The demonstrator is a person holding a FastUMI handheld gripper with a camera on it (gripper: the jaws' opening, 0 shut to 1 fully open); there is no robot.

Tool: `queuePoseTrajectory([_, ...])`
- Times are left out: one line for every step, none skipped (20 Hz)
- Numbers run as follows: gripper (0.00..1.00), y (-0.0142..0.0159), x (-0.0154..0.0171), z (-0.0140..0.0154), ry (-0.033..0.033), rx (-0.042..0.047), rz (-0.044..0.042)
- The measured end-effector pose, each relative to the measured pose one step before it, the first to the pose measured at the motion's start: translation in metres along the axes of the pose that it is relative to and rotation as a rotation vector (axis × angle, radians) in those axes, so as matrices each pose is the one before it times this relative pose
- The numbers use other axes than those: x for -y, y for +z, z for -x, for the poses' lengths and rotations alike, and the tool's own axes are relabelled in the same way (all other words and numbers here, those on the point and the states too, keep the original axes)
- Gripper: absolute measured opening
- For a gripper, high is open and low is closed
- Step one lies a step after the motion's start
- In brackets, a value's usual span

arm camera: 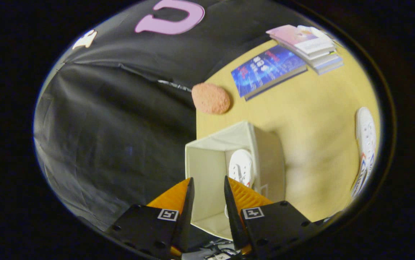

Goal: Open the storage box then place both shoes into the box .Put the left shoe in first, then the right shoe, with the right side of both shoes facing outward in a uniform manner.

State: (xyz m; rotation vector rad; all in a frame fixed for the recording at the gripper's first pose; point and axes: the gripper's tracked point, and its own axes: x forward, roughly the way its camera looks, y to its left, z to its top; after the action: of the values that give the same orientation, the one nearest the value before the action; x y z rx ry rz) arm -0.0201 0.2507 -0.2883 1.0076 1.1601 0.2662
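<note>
Hovering above the open storage box (214,159), the tool (207,195) points down, fingers narrowly parted, empty.

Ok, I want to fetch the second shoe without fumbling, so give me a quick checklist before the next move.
1. Storage box open: ok.
2. First shoe inside the box: ok.
3. Gripper free, jaws apart and holding nothing: ok.
4. Second shoe on the table, apart from the box: ok.
5. First shoe's right side facing outward: cannot tell.
6. Books and sponge away from the second shoe: ok.
</note>
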Motion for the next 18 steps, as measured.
queuePoseTrajectory([0.5, 0.01595, 0.01134, 0.01649, -0.00426, 0.03705, -0.00442])
queuePoseTrajectory([0.5, 0.01974, 0.01404, 0.02053, -0.01073, 0.03207, -0.00305])
queuePoseTrajectory([0.5, 0.0131, 0.01851, 0.01605, -0.01839, 0.02904, -0.00263])
queuePoseTrajectory([0.5, 0.01233, 0.02111, 0.01483, -0.02645, 0.02276, -0.00306])
queuePoseTrajectory([0.5, 0.01132, 0.02327, 0.01019, -0.02658, 0.02369, -0.00804])
queuePoseTrajectory([0.5, 0.00997, 0.02492, 0.00839, -0.02786, 0.01731, -0.00579])
queuePoseTrajectory([0.5, 0.00745, 0.02654, 0.00871, -0.0343, 0.01238, -0.00478])
queuePoseTrajectory([0.5, 0.00336, 0.02776, 0.00664, -0.03814, 0.00432, -0.00493])
queuePoseTrajectory([0.5, 0.00178, 0.02684, 0.00391, -0.03553, -0.00017, -0.00543])
queuePoseTrajectory([0.5, -0.00432, 0.0185, 0.00309, -0.04031, -0.00443, -0.0072])
queuePoseTrajectory([0.5, -0.00291, 0.02096, 0.0002, -0.03119, -0.00294, -0.00663])
queuePoseTrajectory([0.5, -0.00453, 0.02278, -0.00122, -0.03477, -0.011, -0.00431])
queuePoseTrajectory([0.5, -0.00631, 0.01906, -0.00276, -0.02923, -0.01229, -0.00403])
queuePoseTrajectory([0.5, -0.00816, 0.01753, -0.00387, -0.02733, -0.0198, -0.0031])
queuePoseTrajectory([0.5, -0.00997, 0.01429, -0.00333, -0.02411, -0.02312, 0.00042])
queuePoseTrajectory([0.51, -0.00991, 0.01353, -0.00441, -0.0274, -0.02302, 0.01035])
queuePoseTrajectory([0.51, -0.01017, 0.01172, -0.00376, -0.03068, -0.02021, 0.02745])
queuePoseTrajectory([0.51, -0.00958, 0.01054, -0.00555, -0.03364, -0.01555, 0.03637])
